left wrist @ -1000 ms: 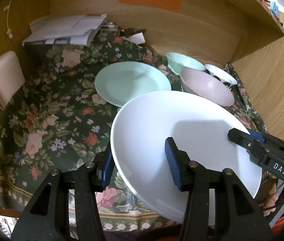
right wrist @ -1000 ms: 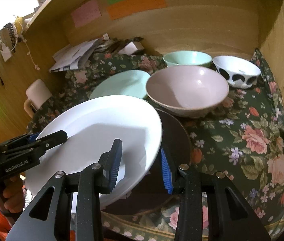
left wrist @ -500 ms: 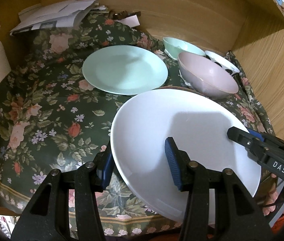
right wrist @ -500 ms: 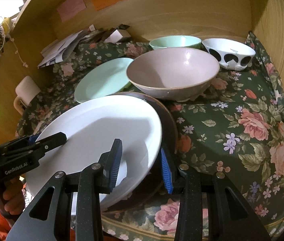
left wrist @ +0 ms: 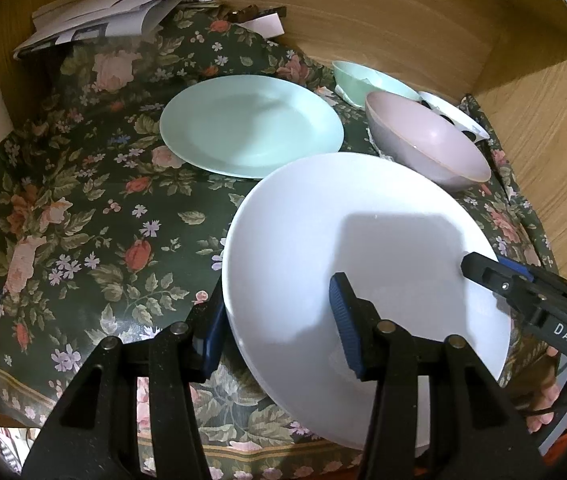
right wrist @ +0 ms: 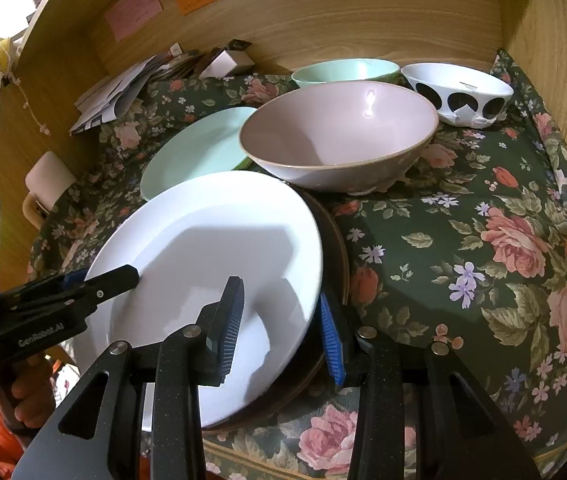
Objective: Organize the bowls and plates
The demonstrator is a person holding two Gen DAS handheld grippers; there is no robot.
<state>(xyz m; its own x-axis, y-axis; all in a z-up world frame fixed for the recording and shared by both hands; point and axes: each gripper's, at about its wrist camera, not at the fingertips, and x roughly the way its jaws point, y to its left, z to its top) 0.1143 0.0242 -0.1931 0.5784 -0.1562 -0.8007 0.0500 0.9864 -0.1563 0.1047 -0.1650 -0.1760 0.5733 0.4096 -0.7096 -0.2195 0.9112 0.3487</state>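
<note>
From your left wrist camera, your left gripper (left wrist: 279, 320) has its fingers narrowed onto the near left rim of the white plate (left wrist: 363, 240), one blue pad under the edge and the other pressed on the top face. Your right gripper (left wrist: 495, 276) comes in from the right and bites the opposite rim. The plate sits tilted over the flowered cloth (left wrist: 83, 208) on the worktop. Just beyond it lies the mint plate (left wrist: 251, 124), flat on the cloth. To the right of that stands the pink bowl (left wrist: 431, 144), with the mint bowl (left wrist: 359, 80) and the white bowl with black spots (left wrist: 455, 116) behind it. A heap of papers (left wrist: 103, 20) lies at the far left against the wooden wall.

From your right wrist camera, your right gripper (right wrist: 283, 328) holds the white plate (right wrist: 211, 240) by its right rim, fingers narrow, with a dark brown plate (right wrist: 333, 248) right beneath it; the outer pad sits at the brown plate's edge, but you cannot tell whether it presses on it. Your left gripper (right wrist: 99, 284) grips the plate's left edge, a hand (right wrist: 29, 384) below it. The pink bowl (right wrist: 339, 136) stands just behind the white plate, hiding part of the mint plate (right wrist: 199, 148). Further back are the mint bowl (right wrist: 343, 70) and the spotted bowl (right wrist: 459, 92), side by side near the wall.
</note>
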